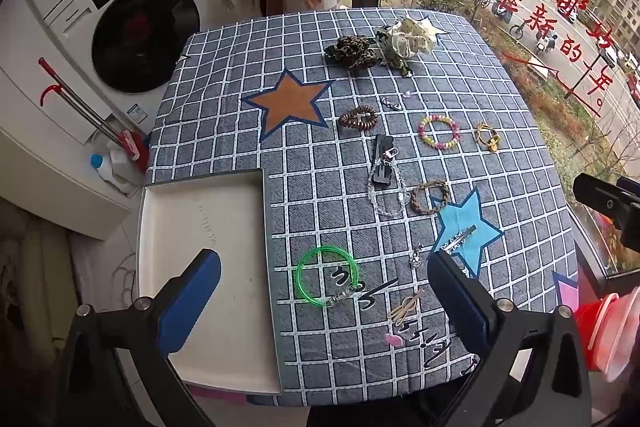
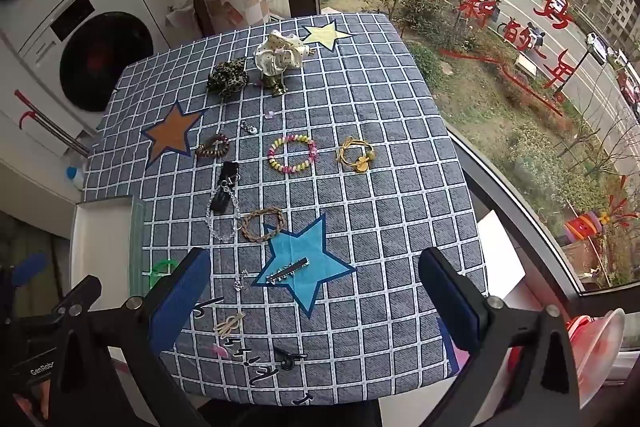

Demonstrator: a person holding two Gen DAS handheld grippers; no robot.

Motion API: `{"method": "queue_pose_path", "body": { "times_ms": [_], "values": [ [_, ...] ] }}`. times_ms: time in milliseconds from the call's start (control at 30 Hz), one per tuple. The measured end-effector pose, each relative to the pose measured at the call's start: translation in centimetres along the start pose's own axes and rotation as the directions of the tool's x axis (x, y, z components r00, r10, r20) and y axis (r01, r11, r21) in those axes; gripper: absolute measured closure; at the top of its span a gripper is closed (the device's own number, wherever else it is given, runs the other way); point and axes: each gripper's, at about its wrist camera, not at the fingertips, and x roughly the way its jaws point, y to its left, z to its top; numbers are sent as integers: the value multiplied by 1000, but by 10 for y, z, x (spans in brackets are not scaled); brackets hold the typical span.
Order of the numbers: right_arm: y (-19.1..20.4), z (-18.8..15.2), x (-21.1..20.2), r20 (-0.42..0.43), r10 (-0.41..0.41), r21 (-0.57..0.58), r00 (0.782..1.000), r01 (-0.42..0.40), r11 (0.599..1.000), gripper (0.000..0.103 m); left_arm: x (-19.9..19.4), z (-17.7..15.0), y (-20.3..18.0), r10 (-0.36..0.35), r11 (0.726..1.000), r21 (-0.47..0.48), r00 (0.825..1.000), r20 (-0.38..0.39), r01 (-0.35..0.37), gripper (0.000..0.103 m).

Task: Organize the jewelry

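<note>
Both the left gripper [image 1: 324,291] and right gripper [image 2: 314,291] hover spread and empty over jewelry scattered on the grid-check tablecloth [image 1: 500,147], white rectangular tray [image 1: 200,219] bare at the left, presumably the sorting target.

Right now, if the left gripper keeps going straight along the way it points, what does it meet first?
Probably the green bangle: it lies on the checked cloth between the open fingers of the left gripper, nearest ahead. Nothing stands above it in that line, though depth is hard to judge in this fisheye view.
</note>
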Motion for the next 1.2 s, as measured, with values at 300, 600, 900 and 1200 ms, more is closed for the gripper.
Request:
{"method": "queue_pose_path", "body": {
  "times_ms": [300,600,900,1200],
  "values": [
    [1,-1,-5,2,9,10,1000,-9,1000,0,-3,-4,5,-46,998,-38,998,-32,45,0],
    [4,3,-9,-6,13,14,1000,-13,1000,0,-2,-3,15,-49,998,-49,998,-31,48,0],
    [4,2,-12,-3,15,15,1000,-15,1000,0,-6,-3,14,-45,998,-49,999,-28,43,0],
    [3,2,-12,-2,18,16,1000,-18,1000,0,-6,-1,16,-45,998,-49,999,-29,44,0]
  ]
}}
